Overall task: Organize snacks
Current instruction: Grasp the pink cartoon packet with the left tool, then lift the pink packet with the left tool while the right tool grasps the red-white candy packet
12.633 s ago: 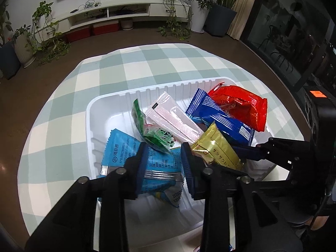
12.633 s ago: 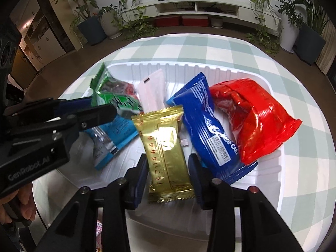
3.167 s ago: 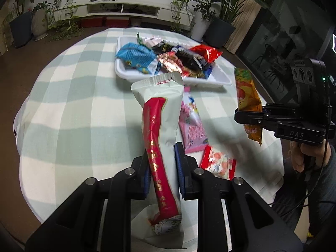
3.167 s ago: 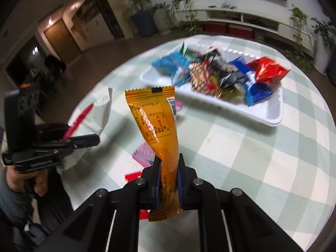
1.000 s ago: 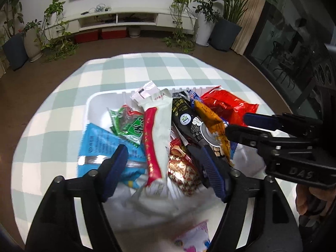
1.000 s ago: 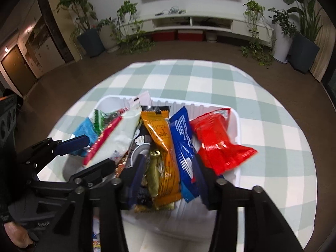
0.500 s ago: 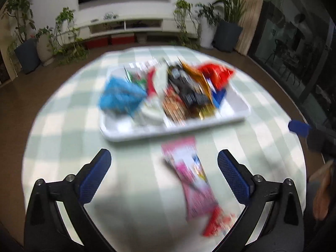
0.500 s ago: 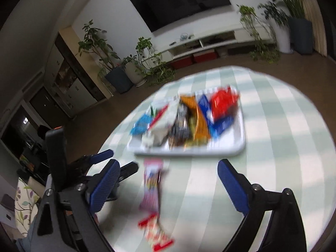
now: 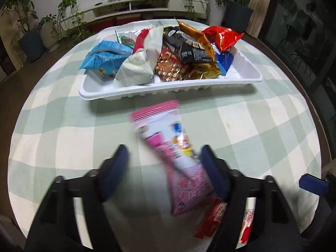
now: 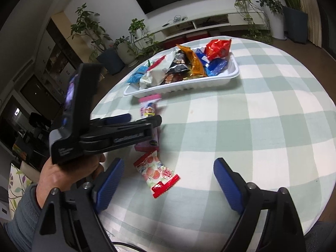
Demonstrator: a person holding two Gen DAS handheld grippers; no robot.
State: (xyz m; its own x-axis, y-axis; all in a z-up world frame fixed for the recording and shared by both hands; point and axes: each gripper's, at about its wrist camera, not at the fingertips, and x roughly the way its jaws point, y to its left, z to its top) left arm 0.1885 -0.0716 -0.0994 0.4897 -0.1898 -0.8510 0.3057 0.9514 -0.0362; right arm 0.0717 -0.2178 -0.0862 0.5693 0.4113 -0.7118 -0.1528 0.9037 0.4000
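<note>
A white tray (image 9: 241, 79) at the far side of the round table holds several snack packets; it also shows in the right wrist view (image 10: 218, 82). A pink snack packet (image 9: 174, 153) lies on the checked cloth in front of the tray. My left gripper (image 9: 164, 168) is open, low over the cloth, with the pink packet's near end between its fingers. A red-and-white strawberry packet (image 10: 157, 172) lies nearer the table's front. My right gripper (image 10: 168, 182) is open and empty, with the strawberry packet ahead between its fingers. The left gripper (image 10: 145, 117) shows there above the pink packet (image 10: 149, 107).
The round table has a green-and-white checked cloth (image 10: 262, 115). The table's edge (image 9: 321, 126) curves close on the right. Potted plants (image 10: 111, 56) and a low white TV shelf (image 10: 210, 23) stand beyond the table.
Both grippers released their packets into the tray and pulled back to the near side. The left gripper has dropped low over the pink packet. The right gripper has come down toward the strawberry packet.
</note>
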